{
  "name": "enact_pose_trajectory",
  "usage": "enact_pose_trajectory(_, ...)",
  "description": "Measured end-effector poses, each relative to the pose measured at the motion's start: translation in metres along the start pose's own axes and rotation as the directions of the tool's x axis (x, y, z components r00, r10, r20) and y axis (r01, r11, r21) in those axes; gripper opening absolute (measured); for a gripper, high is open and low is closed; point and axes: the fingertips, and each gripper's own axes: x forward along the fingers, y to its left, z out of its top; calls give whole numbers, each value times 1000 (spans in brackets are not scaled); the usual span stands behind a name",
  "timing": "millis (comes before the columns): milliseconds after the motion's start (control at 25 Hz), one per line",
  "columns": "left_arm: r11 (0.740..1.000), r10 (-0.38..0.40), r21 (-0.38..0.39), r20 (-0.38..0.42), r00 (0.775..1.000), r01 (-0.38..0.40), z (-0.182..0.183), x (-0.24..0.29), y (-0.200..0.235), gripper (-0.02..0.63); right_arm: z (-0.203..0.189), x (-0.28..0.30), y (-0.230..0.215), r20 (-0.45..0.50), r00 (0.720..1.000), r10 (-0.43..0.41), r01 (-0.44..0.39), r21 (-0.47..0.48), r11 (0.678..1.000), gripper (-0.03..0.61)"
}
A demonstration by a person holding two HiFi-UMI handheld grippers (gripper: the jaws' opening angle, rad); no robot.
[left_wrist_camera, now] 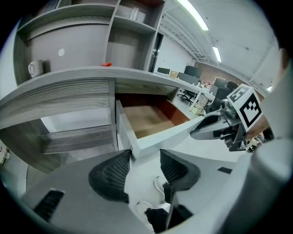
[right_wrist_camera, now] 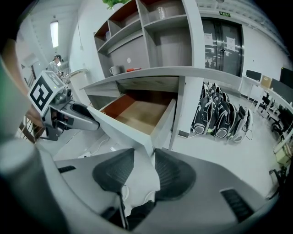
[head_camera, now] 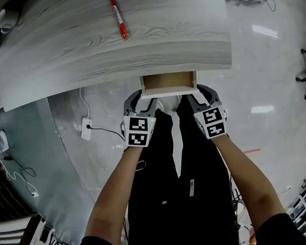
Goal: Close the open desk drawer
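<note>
At drawer (head_camera: 168, 83) corners, left gripper (head_camera: 141, 100), right gripper (head_camera: 197, 93) gape.

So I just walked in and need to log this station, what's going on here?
A person stands at a grey desk with a gripper in each hand, working on its open drawer. The left gripper is at the drawer's front left corner and the right gripper is at the front right corner, both with jaws apart. The drawer is pulled out and looks empty. A red marker lies on the desktop.
</note>
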Motion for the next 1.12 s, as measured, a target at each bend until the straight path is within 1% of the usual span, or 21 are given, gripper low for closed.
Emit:
enact_pose_trajectory(240, 999, 21, -25, 21, 1000, -20, 10, 5, 10, 207, 11, 6, -5, 25, 1000, -11, 11, 21, 1000, 153)
enact_pose_trajectory(680, 1000, 5, -22, 56, 998, -4, 34, 12, 21, 207, 31, 13, -17, 80, 995, -56, 48, 101, 994, 150)
enact_pose_trajectory(800, 1000, 4, -19, 69, 998, -3, 44, 18, 27, 207, 40, 18, -25, 96, 993, -69, 59, 105, 993, 150)
enact_pose_trajectory(1120, 1000, -10, -3, 91, 996, 10, 58, 27, 34, 210, 52, 24, -34, 115, 990, -82, 70, 108, 992, 150)
